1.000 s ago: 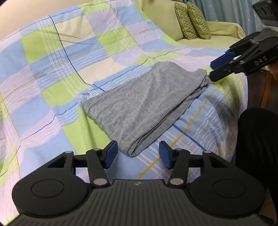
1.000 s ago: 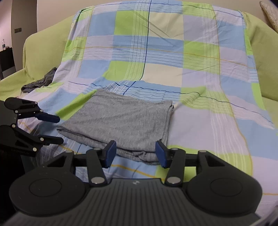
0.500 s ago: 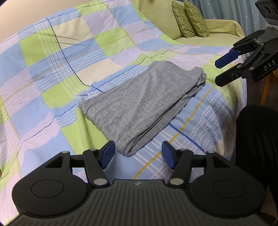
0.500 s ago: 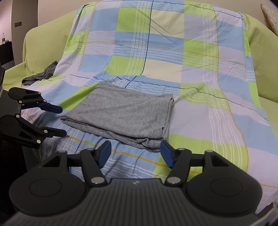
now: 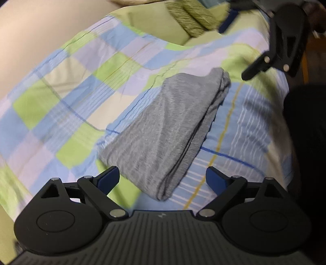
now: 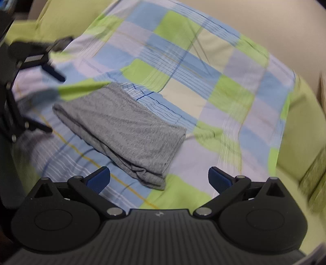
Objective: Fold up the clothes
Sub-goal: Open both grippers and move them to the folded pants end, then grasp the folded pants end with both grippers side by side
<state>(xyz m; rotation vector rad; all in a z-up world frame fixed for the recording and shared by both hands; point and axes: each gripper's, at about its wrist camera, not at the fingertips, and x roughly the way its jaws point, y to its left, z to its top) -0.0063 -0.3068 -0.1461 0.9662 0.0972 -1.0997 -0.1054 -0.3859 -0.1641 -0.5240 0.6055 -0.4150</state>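
Note:
A grey garment, folded into a flat rectangle, lies on the checked sheet over the sofa; it also shows in the right wrist view. My left gripper is open wide and empty, hovering just above the garment's near corner. My right gripper is open wide and empty, above the garment's other near corner. Each gripper shows in the other's view, the right one and the left one, both off the cloth. Both views are blurred.
The green sofa with patterned cushions extends beside the sheet. A dark shape, likely the person's leg, fills the right edge of the left wrist view.
Both grippers have opened wider and tilted, and both views have rolled. The right gripper has risen away from the garment's far end. The garment has not moved.

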